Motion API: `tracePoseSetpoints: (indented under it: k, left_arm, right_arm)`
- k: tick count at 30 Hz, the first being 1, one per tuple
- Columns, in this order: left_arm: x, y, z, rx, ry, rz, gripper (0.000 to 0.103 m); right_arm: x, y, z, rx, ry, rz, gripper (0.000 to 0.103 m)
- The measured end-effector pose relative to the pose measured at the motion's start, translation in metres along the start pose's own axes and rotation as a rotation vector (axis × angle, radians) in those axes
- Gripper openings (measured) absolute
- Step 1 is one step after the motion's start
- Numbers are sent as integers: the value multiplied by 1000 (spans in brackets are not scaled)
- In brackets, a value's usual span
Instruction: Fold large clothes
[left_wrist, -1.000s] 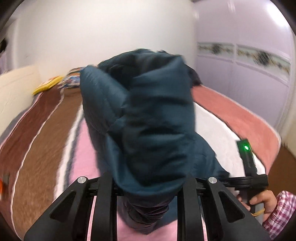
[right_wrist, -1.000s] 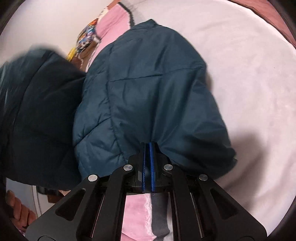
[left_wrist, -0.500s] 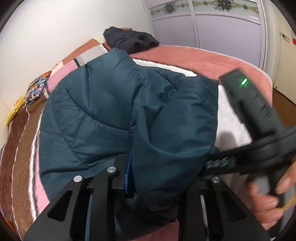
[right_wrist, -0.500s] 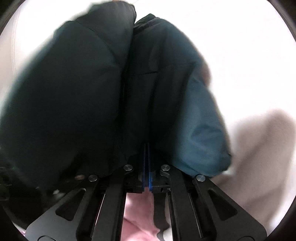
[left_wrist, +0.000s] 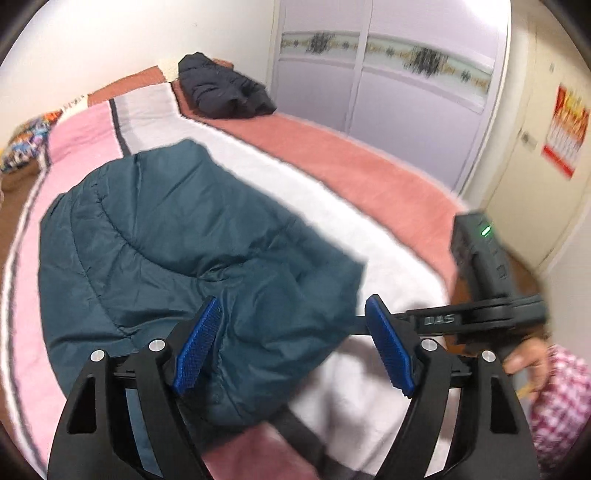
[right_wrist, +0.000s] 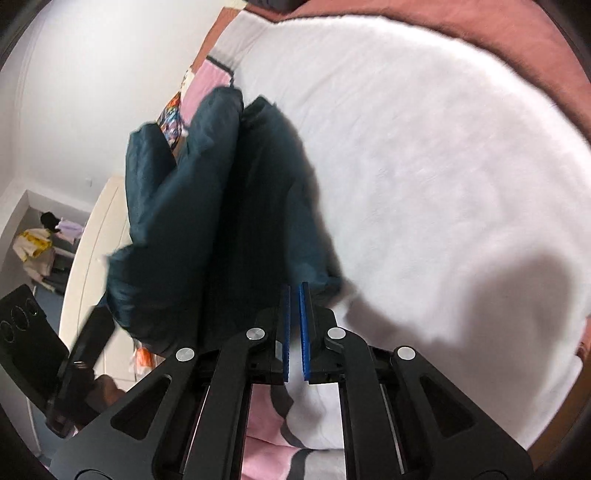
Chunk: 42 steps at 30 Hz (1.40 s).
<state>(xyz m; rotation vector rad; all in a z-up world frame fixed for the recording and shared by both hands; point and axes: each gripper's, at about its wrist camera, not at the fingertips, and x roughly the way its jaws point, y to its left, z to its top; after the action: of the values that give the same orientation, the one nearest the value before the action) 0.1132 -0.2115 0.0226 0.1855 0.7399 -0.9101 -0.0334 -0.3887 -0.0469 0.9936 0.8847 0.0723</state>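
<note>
A dark teal puffer jacket (left_wrist: 166, 240) lies folded over on the bed. In the left wrist view my left gripper (left_wrist: 293, 299) hangs just above its near end. Its jaws are opening wide and the blue pads (left_wrist: 195, 347) do not touch the fabric bulging up between them. My right gripper (right_wrist: 294, 286) sits at the jacket's (right_wrist: 258, 203) near right edge. Its jaws are just starting to open: a thin slit shows between the pads, and the hem still crosses their tips. A person's hand (left_wrist: 524, 354) holds that gripper's black handle (left_wrist: 476, 258).
The bed has a white fleece blanket (right_wrist: 424, 166) with pink (left_wrist: 81, 140) and salmon (left_wrist: 351, 166) stripes. A black jacket (left_wrist: 221, 88) lies crumpled at the far end. Wardrobe doors (left_wrist: 388, 110) stand beyond, and a door (left_wrist: 535, 166) is at the right.
My left gripper has let go of the jacket and its jaws have spread wide. The raised half has dropped onto the rest of the jacket. The right gripper has swung out to the right edge.
</note>
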Motion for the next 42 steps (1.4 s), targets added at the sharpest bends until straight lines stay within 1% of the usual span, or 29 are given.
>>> tracePoseSetpoints:
  k: [2,4,5,6,8,10,12,14,16,19,20,22,23,24,25,26,28,30,32,36,42]
  left_arm:
    - [-12,2,1,-37,-23,-67,76]
    - [-24,3,3,-59,-59,-92,76]
    - [-35,6,4,-69,-90,-102,76]
    - [-44,8,5,-70,-114,-89,76]
    - [-57,23,14,-77,-163,-33,74]
    - [-66,41,22,-105,-188,32,68]
    - [-67,65,32,-139,-192,125,57]
    - [-61,89,42,-177,-158,211,52]
    - [-52,105,49,-210,-128,235,49]
    - [-28,128,65,-270,-58,256,48]
    - [-19,134,71,-288,-43,249,48]
    - [-9,139,76,-305,-17,236,48]
    - [3,139,82,-302,1,231,48]
    - [16,137,87,-296,23,220,48]
    - [23,137,89,-293,42,215,48]
    - [38,137,94,-287,78,215,48]
    - [65,138,99,-269,137,232,49]
    - [94,138,99,-244,205,256,51]
    - [110,135,96,-223,232,279,53]
    - [126,128,85,-151,250,327,55]
    - [131,131,81,-156,251,338,56]
  right_arm:
    - [-13,5,-2,-11,-34,-18,7]
    - [-31,11,-6,-32,-78,-37,7]
    - [-38,16,-6,-50,-101,-47,7]
    - [-48,27,-7,-83,-130,-60,7]
    - [-63,49,-11,-153,-164,-64,7]
    - [-69,80,-14,-247,-178,-43,7]
    - [-67,115,-20,-354,-163,-16,7]
    - [-52,151,-28,-475,-112,-6,7]
    - [-27,173,-32,-546,-67,-16,7]
    - [9,188,-30,-586,-8,-62,7]
    - [19,187,-30,-591,3,-76,7]
    - [34,179,-29,-598,11,-166,7]
    - [43,169,-26,-582,24,-201,7]
    - [57,163,-20,-553,43,-217,5]
    - [58,150,-22,-530,59,-225,4]
    - [65,138,-21,-497,82,-235,3]
    - [75,118,-19,-442,117,-240,1]
    - [84,100,-18,-395,141,-237,0]
    - [91,89,-16,-368,151,-227,0]
    - [103,70,-7,-324,180,-206,0]
    - [119,53,4,-288,207,-195,0]
